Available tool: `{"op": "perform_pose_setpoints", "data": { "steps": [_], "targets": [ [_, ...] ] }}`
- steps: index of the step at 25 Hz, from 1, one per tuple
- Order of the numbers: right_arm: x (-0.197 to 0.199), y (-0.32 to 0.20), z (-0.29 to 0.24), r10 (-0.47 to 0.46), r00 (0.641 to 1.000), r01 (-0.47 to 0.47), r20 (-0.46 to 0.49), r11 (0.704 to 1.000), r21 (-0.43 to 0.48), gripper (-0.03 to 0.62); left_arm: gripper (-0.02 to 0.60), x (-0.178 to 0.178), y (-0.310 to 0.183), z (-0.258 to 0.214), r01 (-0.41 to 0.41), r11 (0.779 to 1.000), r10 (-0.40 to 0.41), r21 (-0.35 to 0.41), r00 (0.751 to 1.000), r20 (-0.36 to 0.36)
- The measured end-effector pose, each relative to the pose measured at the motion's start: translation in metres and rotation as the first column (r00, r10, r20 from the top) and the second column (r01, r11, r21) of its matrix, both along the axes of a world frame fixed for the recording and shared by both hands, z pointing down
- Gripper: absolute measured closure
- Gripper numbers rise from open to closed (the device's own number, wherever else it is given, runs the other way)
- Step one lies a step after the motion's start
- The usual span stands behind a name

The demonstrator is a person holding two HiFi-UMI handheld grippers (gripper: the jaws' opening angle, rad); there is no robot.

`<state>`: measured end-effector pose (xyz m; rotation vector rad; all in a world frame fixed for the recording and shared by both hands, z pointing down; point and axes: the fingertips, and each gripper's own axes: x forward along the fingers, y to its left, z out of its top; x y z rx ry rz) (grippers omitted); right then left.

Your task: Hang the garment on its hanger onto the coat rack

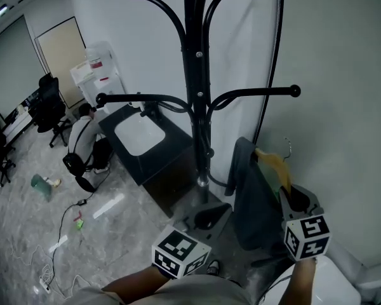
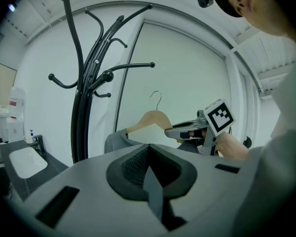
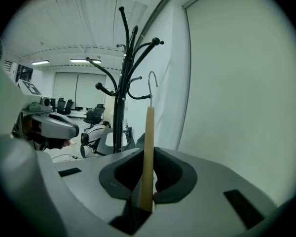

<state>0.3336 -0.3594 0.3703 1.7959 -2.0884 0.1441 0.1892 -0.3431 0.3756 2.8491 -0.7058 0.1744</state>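
We hold the wooden hanger (image 3: 149,142) clamped edge-on in the right gripper (image 3: 147,184), with the grey garment (image 1: 249,196) draped on it just beside the coat rack (image 1: 192,75) — lifted, not yet hooked (its wire hook touches no arm). Our left gripper (image 2: 150,177) is closed on nothing.
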Motion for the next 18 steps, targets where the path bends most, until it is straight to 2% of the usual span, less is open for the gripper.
{"op": "perform_pose_setpoints", "data": {
  "steps": [9, 18],
  "targets": [
    [-0.006, -0.107, -0.019, -0.196, 0.98, 0.194, 0.045, 0.98, 0.055, 0.531, 0.577, 0.011, -0.046, -0.008, 0.103, 0.995, -0.103, 0.015, 0.994, 0.021],
    [-0.044, -0.176, -0.01, -0.298, 0.954, 0.297, 0.029, 0.954, 0.037, 0.531, 0.577, -0.001, -0.07, -0.006, 0.152, 0.988, -0.152, 0.015, 0.988, 0.031]
  ]
}}
